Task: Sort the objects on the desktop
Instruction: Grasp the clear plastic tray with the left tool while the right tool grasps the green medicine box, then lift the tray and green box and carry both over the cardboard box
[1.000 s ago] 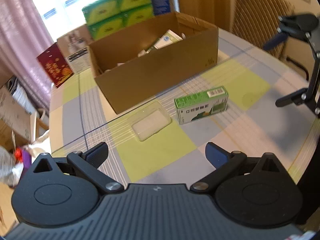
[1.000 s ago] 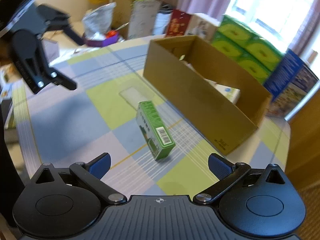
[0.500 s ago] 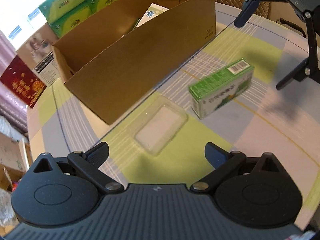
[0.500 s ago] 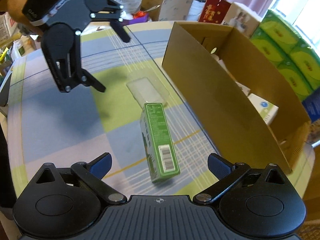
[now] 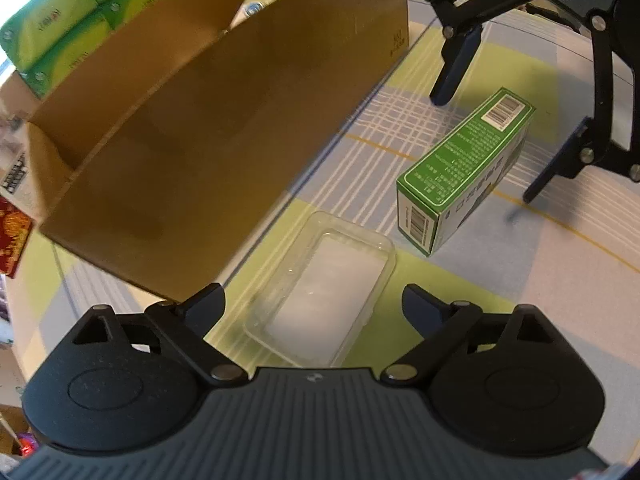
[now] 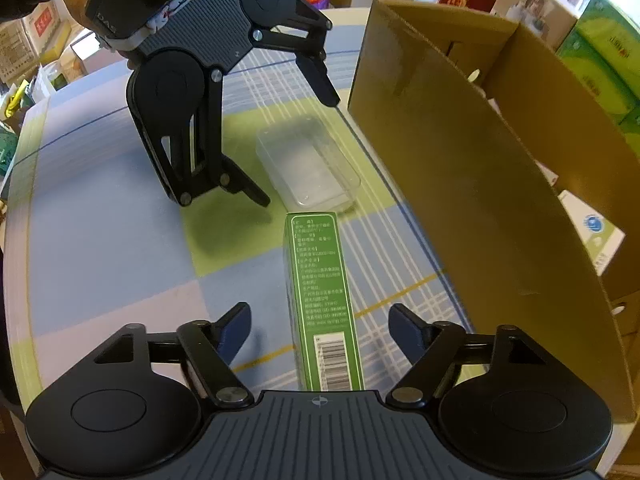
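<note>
We have 2 loose things to sort. The green carton lies flat on the worktop, its barcode end toward our right claw, whose jaws are spread wide on either side of it without touching. The clear plastic tray sits just beyond the carton's far end, close to the wall of the cardboard box, and our left claw hangs over it, released, its jaws straddling the tray's short width. Neither thing is gripped yet. The box already holds some packets, so we judge it the place both are meant to go.

What could go wrong: the tray looks thin and slick, so if our left claw closes too hard it may buckle or spring out sideways, and if the jaws come down crooked they may only push it along the checked cloth. The carton is light; a grip near its barcode end alone could let it swing and tip when lifted. Both claws work near each other and near the box wall, so lifting together risks a knock between them or against the cardboard.
</note>
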### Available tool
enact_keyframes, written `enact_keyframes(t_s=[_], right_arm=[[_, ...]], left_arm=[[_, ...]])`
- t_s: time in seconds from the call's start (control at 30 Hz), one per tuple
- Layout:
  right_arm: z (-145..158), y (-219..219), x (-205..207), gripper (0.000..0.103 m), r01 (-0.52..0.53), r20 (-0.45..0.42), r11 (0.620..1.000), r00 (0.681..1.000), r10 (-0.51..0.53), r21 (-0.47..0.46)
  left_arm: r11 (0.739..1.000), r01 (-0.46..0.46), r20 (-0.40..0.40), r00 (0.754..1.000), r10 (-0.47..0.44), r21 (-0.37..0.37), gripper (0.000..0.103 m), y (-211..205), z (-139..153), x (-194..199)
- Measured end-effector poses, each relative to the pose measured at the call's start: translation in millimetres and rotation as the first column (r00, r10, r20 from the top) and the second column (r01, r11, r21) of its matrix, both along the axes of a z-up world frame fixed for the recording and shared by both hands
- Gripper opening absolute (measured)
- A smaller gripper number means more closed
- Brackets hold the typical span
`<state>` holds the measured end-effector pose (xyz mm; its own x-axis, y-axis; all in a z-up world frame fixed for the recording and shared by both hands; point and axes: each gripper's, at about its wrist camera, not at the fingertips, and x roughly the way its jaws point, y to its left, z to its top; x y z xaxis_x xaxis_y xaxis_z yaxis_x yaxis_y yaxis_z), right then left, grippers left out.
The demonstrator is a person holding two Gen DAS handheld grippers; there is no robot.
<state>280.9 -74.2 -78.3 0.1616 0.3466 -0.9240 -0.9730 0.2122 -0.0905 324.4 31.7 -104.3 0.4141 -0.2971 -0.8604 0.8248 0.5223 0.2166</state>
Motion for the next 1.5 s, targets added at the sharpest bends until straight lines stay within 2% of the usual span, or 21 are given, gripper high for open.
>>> enact_keyframes(t_s=[0.17,0.23,0.3,0.33,0.5,0.63,0.77,0.83,0.93,0.97,1.13,1.2,1.27,1.33,1.4,1.5], right_arm=[[-10,7,1,0.052,-0.019,-0.028,0.999,0.999,0.019,-0.033],[-12,7,0,0.045,-0.008,-0.033,0.999,0.999,0.006,-0.040],[-12,7,0,0.036,0.019,-0.038,0.999,0.999,-0.020,-0.044],[-12,5,0,0.030,0.054,-0.038,0.998,0.998,-0.056,-0.045],[-8,-16,-3,0.028,0.266,-0.113,0.964,0.957,-0.266,-0.020],[-6,-46,-19,0.027,0.443,-0.155,0.897,0.885,-0.438,-0.005],[-2,-81,-42,0.027,0.625,-0.187,0.780,0.770,-0.610,0.030],[1,-92,-56,0.027,0.686,-0.203,0.725,0.720,-0.664,0.060],[7,-104,-78,0.028,0.739,-0.215,0.665,0.671,-0.710,0.109],[7,-107,-84,0.028,0.746,-0.220,0.654,0.663,-0.715,0.124],[2,-111,-97,0.029,0.753,-0.210,0.627,0.658,-0.723,0.201],[0,-115,-101,0.031,0.756,-0.220,0.615,0.654,-0.724,0.223],[-1,-111,-102,0.036,0.742,-0.199,0.625,0.669,-0.716,0.243],[-3,-106,-107,0.038,0.719,-0.159,0.645,0.690,-0.706,0.258],[-8,-101,-109,0.039,0.710,-0.128,0.654,0.697,-0.706,0.261],[-14,-95,-112,0.039,0.695,-0.090,0.674,0.710,-0.698,0.250]], left_arm=[[1.000,0.028,-0.027,0.999,-0.027,0.009,0.082,-5,-8,2],[1.000,0.014,-0.044,0.999,-0.014,-0.001,0.074,-5,-7,2],[1.000,-0.015,-0.057,0.998,0.015,-0.003,0.060,-6,-6,-1],[0.999,-0.033,-0.061,0.998,0.032,-0.005,0.056,-7,-5,-3],[0.978,-0.201,-0.113,0.974,0.195,-0.052,0.053,-13,-4,-23],[0.951,-0.298,-0.128,0.949,0.287,-0.077,0.053,-23,-2,-52],[0.921,-0.377,-0.155,0.920,0.360,-0.099,0.053,-34,0,-84],[0.904,-0.413,-0.156,0.905,0.395,-0.108,0.053,-37,-1,-101],[0.875,-0.466,-0.142,0.882,0.449,-0.130,0.052,-39,0,-124],[0.870,-0.475,-0.135,0.878,0.459,-0.134,0.052,-40,-2,-130],[0.866,-0.477,-0.062,0.879,0.473,-0.150,0.052,-44,-5,-156],[0.863,-0.476,-0.042,0.878,0.477,-0.167,0.059,-45,-3,-161],[0.860,-0.475,-0.017,0.877,0.480,-0.189,0.063,-45,-2,-166],[0.859,-0.471,0.002,0.877,0.481,-0.202,0.063,-46,-2,-169],[0.858,-0.467,0.012,0.877,0.480,-0.215,0.063,-46,-1,-169],[0.841,-0.486,-0.004,0.866,0.499,-0.240,0.063,-43,1,-164]])
